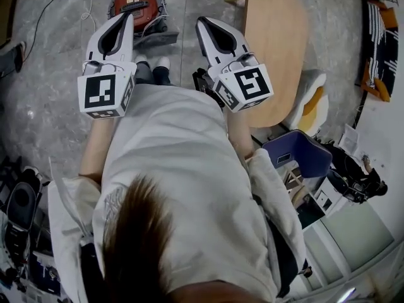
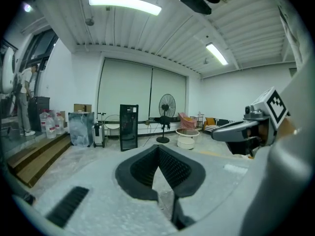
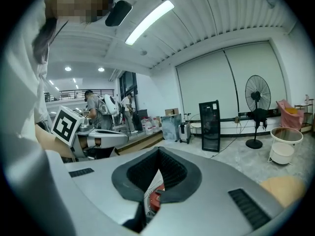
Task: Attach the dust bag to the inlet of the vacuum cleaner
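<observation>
The red vacuum cleaner (image 1: 139, 5) stands on the grey floor ahead of the person's feet. A sliver of the vacuum cleaner (image 3: 156, 196) also shows red through the slot below the right jaws. No dust bag shows in any view. My left gripper (image 1: 126, 16) is held up in front of the chest, shut, with nothing between its jaws. My right gripper (image 1: 203, 23) is beside it at about the same height, also shut and empty. Both point almost level across the room, well above the vacuum cleaner. In the left gripper view the jaws of the left gripper (image 2: 158, 149) meet at the tip.
A long wooden table (image 1: 278, 43) lies right of the grippers, with a blue bin (image 1: 300, 153) near it. Ahead across the room stand a pedestal fan (image 2: 167, 107), a black cabinet (image 2: 129, 127) and a white tub (image 2: 187, 139). Clutter fills the floor at lower left (image 1: 19, 207).
</observation>
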